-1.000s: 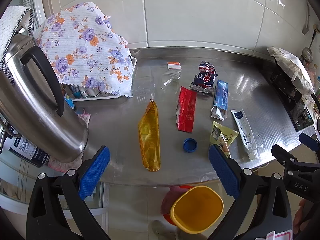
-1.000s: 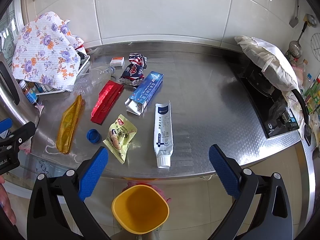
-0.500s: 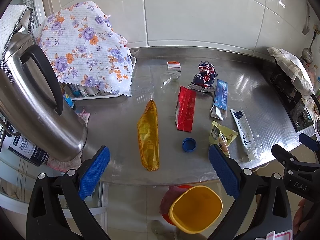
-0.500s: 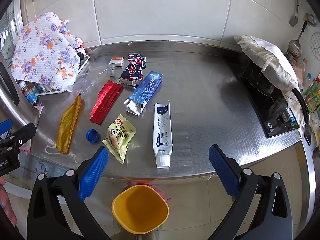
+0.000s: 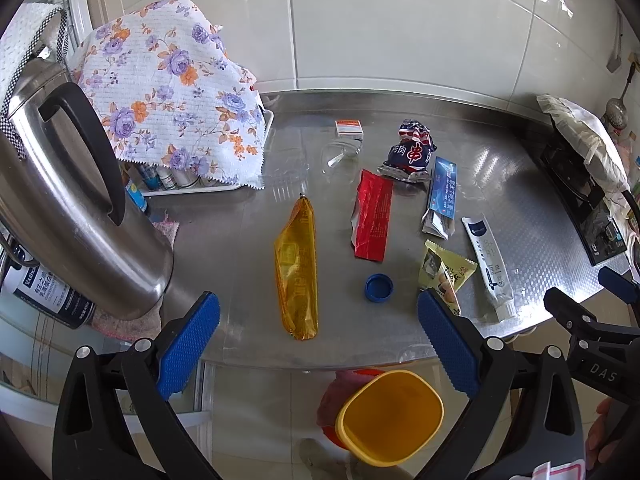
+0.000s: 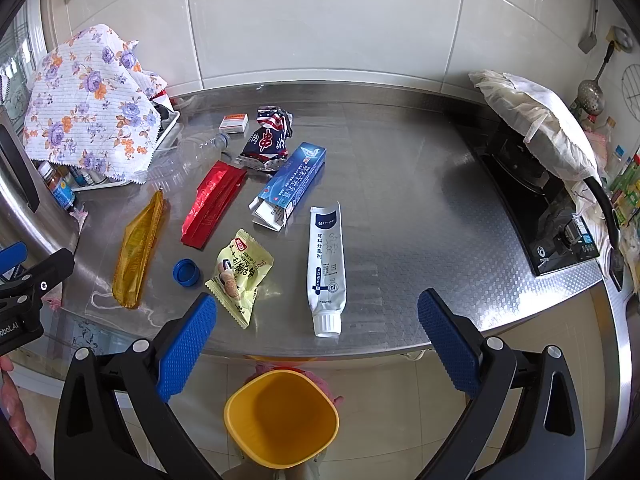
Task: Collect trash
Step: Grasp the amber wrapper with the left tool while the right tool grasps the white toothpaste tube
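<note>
- While both hand-held grippers, left (image 5: pixel 318 344) and right (image 6: pixel 316 342), gape empty, wrappers litter the desk (image 6: pixel 420 208) above the yellow bin (image 6: pixel 281 420).
- Orange wrapper (image 5: pixel 298 272) looks light, probably slippery; pinch mid-length.

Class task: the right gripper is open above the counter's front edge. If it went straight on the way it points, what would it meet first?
Probably the white toothpaste tube: it lies between the open fingers of the right gripper, cap nearest. Depth is unclear, so the steel counter might come first.
</note>
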The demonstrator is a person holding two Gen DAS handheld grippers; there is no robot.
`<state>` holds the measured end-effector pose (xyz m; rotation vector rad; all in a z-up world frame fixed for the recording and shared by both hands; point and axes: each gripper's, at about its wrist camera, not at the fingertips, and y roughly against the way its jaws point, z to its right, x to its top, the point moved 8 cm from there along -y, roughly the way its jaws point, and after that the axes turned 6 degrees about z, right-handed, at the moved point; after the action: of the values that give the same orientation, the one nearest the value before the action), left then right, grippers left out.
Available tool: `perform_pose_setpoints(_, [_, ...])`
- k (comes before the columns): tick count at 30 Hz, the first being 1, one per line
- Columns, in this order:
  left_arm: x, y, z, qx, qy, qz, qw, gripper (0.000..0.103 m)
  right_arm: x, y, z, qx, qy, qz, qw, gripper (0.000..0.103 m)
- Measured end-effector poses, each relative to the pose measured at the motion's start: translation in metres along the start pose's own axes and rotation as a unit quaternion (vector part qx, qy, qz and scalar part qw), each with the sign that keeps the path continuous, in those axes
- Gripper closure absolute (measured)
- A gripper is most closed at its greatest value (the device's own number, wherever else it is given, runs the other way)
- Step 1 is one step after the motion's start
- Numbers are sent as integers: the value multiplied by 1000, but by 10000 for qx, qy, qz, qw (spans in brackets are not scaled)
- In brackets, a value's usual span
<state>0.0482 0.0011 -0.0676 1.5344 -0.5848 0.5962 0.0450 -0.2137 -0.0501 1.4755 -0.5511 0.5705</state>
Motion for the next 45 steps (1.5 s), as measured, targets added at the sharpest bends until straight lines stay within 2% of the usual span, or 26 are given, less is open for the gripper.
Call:
perform_pose_setpoints(12, [-5,-8,-7,13,109,-92,9999,5,-2,-5,2,-14,-35,-55,10000,3])
perform_pose_setpoints(21, [-17,-28,-21,47,256,-349,9990,5,-8,-21,11,0,-140,-161,9998,3])
perform_pose_setpoints(28, [-20,-68,-29,-47,339,-506,9981,5,-8,-49,22,206,-371,-218,9989,3])
perform_pose_setpoints(34, [-20,-120,-32,-27,306,-739,9968,5,-4,-85,36,282,-559,-326,9975,3])
perform_pose_setpoints(37, [-19,-144,-31,-79,318,-857,9958,8,-1,-105,38,272,-535,-387,9974,4])
perform_pose_setpoints(41, [-15,-169,-30,-83,269,-934,9952,13,-1,-131,34,229,-315,-541,9978,13])
perform_pose_setpoints(45, [-12,-184,-33,-81,275,-969,9949,15,-8,-153,26,210,-125,-752,9969,17])
